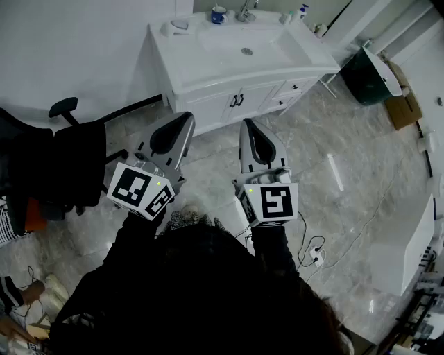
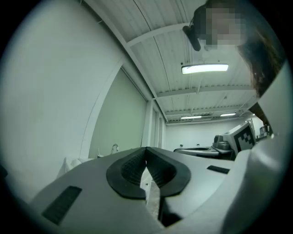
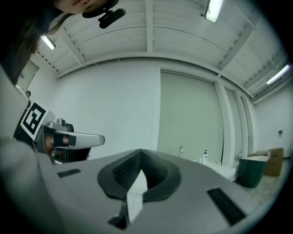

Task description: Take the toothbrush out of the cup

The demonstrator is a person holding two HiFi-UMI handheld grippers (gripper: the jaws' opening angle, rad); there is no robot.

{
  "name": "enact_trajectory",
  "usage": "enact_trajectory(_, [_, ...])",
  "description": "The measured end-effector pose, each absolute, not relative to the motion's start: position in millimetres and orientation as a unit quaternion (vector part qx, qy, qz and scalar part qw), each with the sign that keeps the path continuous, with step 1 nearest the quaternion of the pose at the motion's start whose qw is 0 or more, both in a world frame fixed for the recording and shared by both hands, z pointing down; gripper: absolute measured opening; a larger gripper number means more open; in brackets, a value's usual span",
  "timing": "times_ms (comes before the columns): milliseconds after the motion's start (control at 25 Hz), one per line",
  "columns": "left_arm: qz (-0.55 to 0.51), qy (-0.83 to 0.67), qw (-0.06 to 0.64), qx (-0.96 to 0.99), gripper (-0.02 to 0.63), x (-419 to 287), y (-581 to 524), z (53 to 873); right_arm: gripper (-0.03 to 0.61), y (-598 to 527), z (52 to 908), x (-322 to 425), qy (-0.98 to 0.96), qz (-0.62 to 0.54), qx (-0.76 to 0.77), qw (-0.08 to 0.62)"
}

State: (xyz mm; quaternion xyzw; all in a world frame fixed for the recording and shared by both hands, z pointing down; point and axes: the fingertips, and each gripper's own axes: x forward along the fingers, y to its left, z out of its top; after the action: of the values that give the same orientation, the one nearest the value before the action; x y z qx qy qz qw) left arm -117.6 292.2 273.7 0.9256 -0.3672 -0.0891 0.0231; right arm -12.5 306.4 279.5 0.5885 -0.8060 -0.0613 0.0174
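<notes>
A blue and white cup [image 1: 218, 14] stands at the back of the white vanity top [image 1: 208, 66], left of the faucet [image 1: 244, 10]. I cannot make out a toothbrush in it at this distance. Both grippers hang over the floor well in front of the vanity, pointing toward it. My left gripper [image 1: 186, 119] is shut, its black pads meeting at the tip [image 2: 146, 151] with nothing between them. My right gripper [image 1: 248, 125] is also shut and empty, its pads touching at the tip [image 3: 139, 153].
A soap bottle [image 1: 300, 11] stands right of the faucet. A dark green bin [image 1: 371, 75] and a cardboard box [image 1: 402, 104] sit right of the vanity. A black office chair [image 1: 62, 149] is at the left. A cable and power strip [image 1: 313, 254] lie on the tiled floor.
</notes>
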Motion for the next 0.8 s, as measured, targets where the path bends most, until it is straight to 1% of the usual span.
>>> enact_trajectory(800, [-0.088,-0.355,0.029,0.930,0.006,-127.9,251.6,281.9,0.005,268.2,289.0,-31.6,-0.809,-0.061,0.584,0.032])
